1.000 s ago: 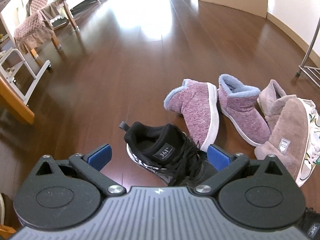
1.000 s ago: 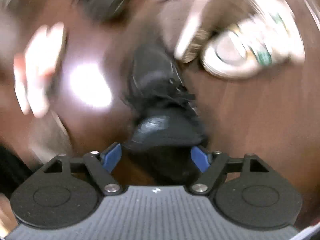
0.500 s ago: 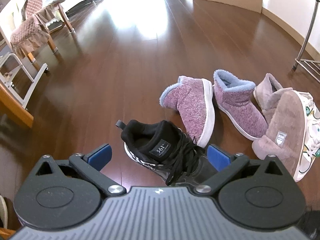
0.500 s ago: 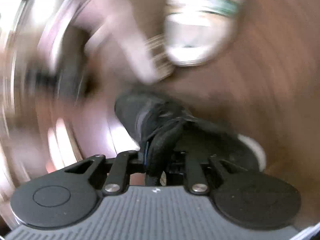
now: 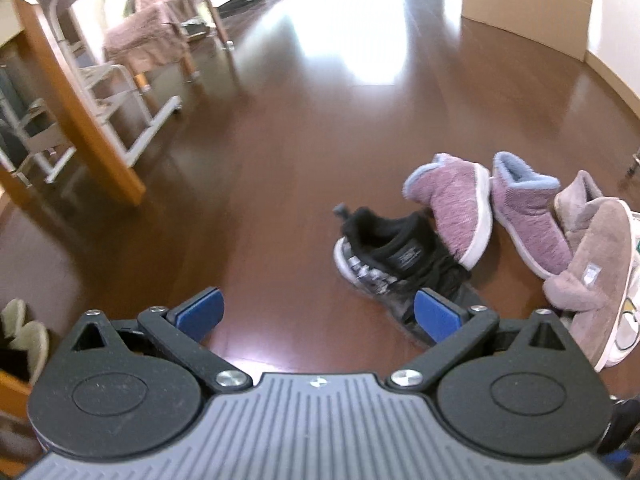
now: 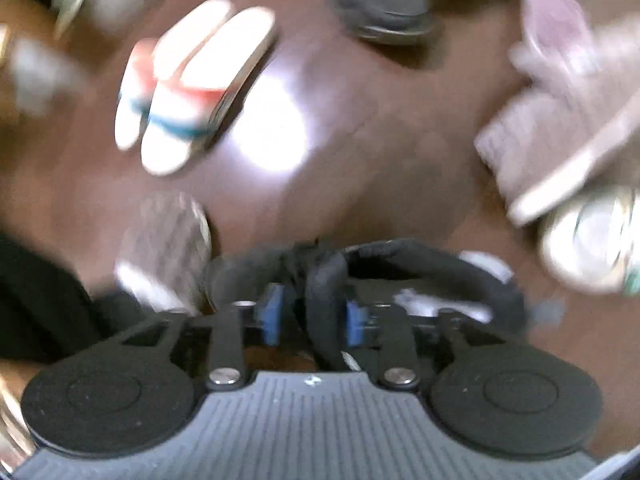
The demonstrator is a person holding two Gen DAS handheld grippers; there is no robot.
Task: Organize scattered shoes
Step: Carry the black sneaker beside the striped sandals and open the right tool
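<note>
Left gripper point(image 5: 318, 314): jaws spread wide over bare floor, nothing between the blue pads; empty.
Left view only: table leg point(image 5: 76, 100) at 10 o'clock; draped chair point(image 5: 152, 36) at 11; cardboard box point(image 5: 528, 0) at 1, against the wall.
Black sneaker point(image 5: 394, 264): at 3 o'clock of centre in the left view, standing on its sole, its toe hidden behind the right-hand pad.
Purple boots point(image 5: 452, 208): two, past the sneaker; one tipped on its side with its toe resting on the sneaker, the other point(image 5: 528, 216) upright just beside it.
Taupe boots point(image 5: 596, 264): far right, one leaning on a white printed shoe at the frame edge.
Right gripper point(image 6: 312, 314): jaws have just been opening; the padded collar of a second black sneaker point(image 6: 400, 272) sits between the pads, and the blur hides whether they press on it.
Right view only: pair of white sandals point(image 6: 192, 84) with red and blue straps at 10 o'clock; a grey patterned sole at 8; a dark shoe at 12. All badly smeared.
Floor point(image 5: 320, 132): dark brown glossy boards, bright glare patch in each view.
</note>
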